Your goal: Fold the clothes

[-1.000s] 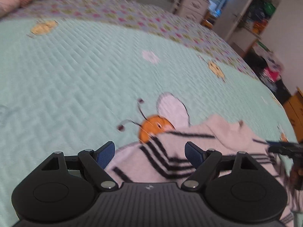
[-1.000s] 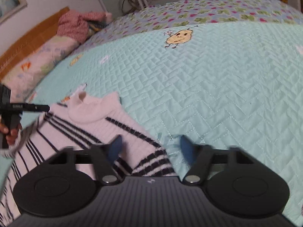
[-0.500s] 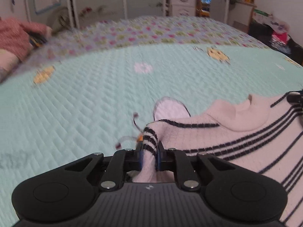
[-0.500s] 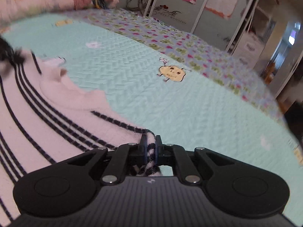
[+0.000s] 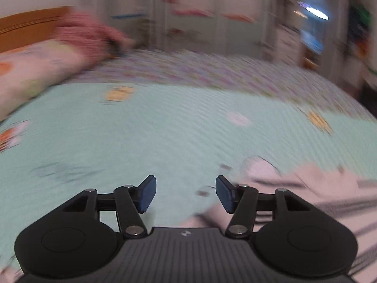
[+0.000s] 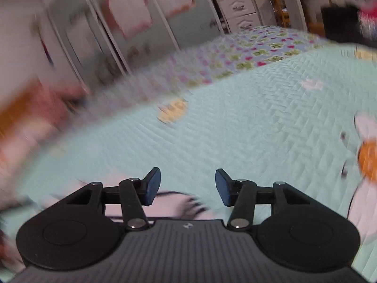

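Note:
A white sweater with black stripes (image 5: pixel 313 188) lies on the mint quilted bedspread (image 5: pixel 165 129), low and to the right in the blurred left wrist view. My left gripper (image 5: pixel 186 194) hangs above the quilt, its jaws opening, with nothing between the blue pads. In the right wrist view a striped edge of the sweater (image 6: pixel 174 202) shows just below and behind my right gripper (image 6: pixel 188 187). Its jaws are opening too, and only quilt shows between its pads.
A flowered pillow (image 5: pixel 35 70) with a red checked garment (image 5: pixel 92 35) on it lies at the bed's head by a wooden headboard (image 5: pixel 26 23). White wardrobe doors (image 6: pixel 141 23) and a drawer unit (image 6: pixel 240 11) stand beyond the bed's floral border (image 6: pixel 247 54).
Both grippers, shut on folds of the sweater half a second ago, have let go and opened. Both have lifted and tilted up, so the sweater now sits low in each view.

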Demonstrator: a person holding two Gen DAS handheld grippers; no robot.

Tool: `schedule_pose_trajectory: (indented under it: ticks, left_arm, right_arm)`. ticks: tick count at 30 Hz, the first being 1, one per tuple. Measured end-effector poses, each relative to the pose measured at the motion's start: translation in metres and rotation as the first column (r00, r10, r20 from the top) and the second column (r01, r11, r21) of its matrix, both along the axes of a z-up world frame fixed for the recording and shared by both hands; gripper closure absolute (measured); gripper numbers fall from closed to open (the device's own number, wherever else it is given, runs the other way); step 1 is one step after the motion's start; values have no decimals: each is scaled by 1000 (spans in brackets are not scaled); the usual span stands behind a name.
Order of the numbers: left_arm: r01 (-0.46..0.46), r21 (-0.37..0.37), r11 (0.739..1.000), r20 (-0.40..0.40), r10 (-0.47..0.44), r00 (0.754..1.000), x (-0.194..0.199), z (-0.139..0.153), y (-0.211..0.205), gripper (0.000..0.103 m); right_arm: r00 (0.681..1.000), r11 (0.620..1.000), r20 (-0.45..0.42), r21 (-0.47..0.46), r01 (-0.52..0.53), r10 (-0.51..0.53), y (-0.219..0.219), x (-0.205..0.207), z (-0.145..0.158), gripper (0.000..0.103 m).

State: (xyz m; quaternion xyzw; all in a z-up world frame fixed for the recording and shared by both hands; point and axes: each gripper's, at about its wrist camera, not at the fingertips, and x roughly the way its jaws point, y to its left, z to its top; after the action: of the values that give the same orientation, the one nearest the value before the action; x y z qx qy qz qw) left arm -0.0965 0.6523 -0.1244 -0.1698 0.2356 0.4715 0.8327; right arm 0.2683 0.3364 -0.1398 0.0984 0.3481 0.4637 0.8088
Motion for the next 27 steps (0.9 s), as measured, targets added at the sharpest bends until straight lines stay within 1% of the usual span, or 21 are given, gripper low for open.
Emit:
schedule_pose_trajectory:
  ticks: [1,2,3,5,6,7,8,9,10,11,12,13,14,16,18,20,21,22,23,25,27]
  left_arm:
    - [-3,-29,1000,26,4,1000,-14,4,-7,44]
    - [20,-65,998,57,-17,998,-27,7,-19,44]
    - [52,-102,993,83,-43,996,-43,8,-33,44]
    - [104,-169,980,105,-88,991,-74,8,-68,44]
    - [113,-198,974,102,-94,990,-90,7,-87,44]
    - [124,-224,967,107,-102,989,-106,7,-105,44]
    - [136,-249,959,112,-111,988,-122,6,-123,44]
    - [141,-260,955,120,-113,986,-140,6,-141,43]
    - [144,-272,951,111,-118,987,-156,5,-158,42]
    - [147,-284,947,101,-123,987,-171,4,-175,41]
    - [149,-296,943,91,-128,988,-186,3,-192,38]
    - [147,-311,939,89,-125,988,-197,0,-205,36]
    - [157,-337,928,87,-135,987,-206,-3,-218,36]
    - [190,-385,903,84,-171,982,-222,-8,-245,36]
    - [242,-365,899,82,-228,970,-230,-7,-275,36]
    - [319,-300,899,29,-326,945,-228,-2,-308,36]
    - [359,-268,894,-2,-373,928,-227,1,-324,36]
    - [399,-228,888,-54,-421,906,-224,2,-339,36]
    - [431,-186,883,-113,-455,883,-222,2,-354,36]
    - [498,-119,859,-225,-512,829,-218,0,-382,36]
    - [553,-90,829,-289,-553,782,-214,-6,-402,35]
  right_arm:
    - [997,998,-62,50,-35,38,-6,-7,1,50]
    - [984,993,-154,99,-71,86,-14,-15,-4,49]
    - [962,985,-240,142,-102,134,-21,-23,-9,48]
    - [915,986,-368,94,-139,165,-30,-36,-34,46]
    - [919,987,-369,-22,-157,138,-32,-42,-48,49]
    - [946,984,-304,-97,-152,116,-38,-50,-54,76]
    - [963,984,-251,-118,-135,102,-49,-61,-48,80]
    - [975,984,-205,-131,-119,90,-60,-71,-42,79]
    - [974,989,-204,-96,-116,94,-75,-81,-35,72]
    - [971,991,-210,-49,-125,112,-96,-96,-27,61]
    - [968,991,-216,-5,-135,131,-118,-110,-20,56]
    - [963,988,-225,12,-153,152,-140,-125,-14,47]
    - [958,985,-229,19,-172,172,-164,-144,-11,44]
    - [955,978,-213,-7,-211,204,-206,-177,-8,44]
    - [965,971,-147,-61,-230,219,-247,-211,-4,42]
    - [971,961,-58,-142,-238,232,-281,-247,-1,41]
    - [971,955,-23,-175,-238,238,-293,-262,0,41]
    - [967,947,10,-207,-246,253,-306,-280,-3,38]
    - [960,934,39,-243,-261,278,-310,-293,-6,35]
    - [938,899,106,-338,-277,329,-314,-321,-14,35]
    - [905,861,207,-441,-251,370,-315,-347,-22,35]
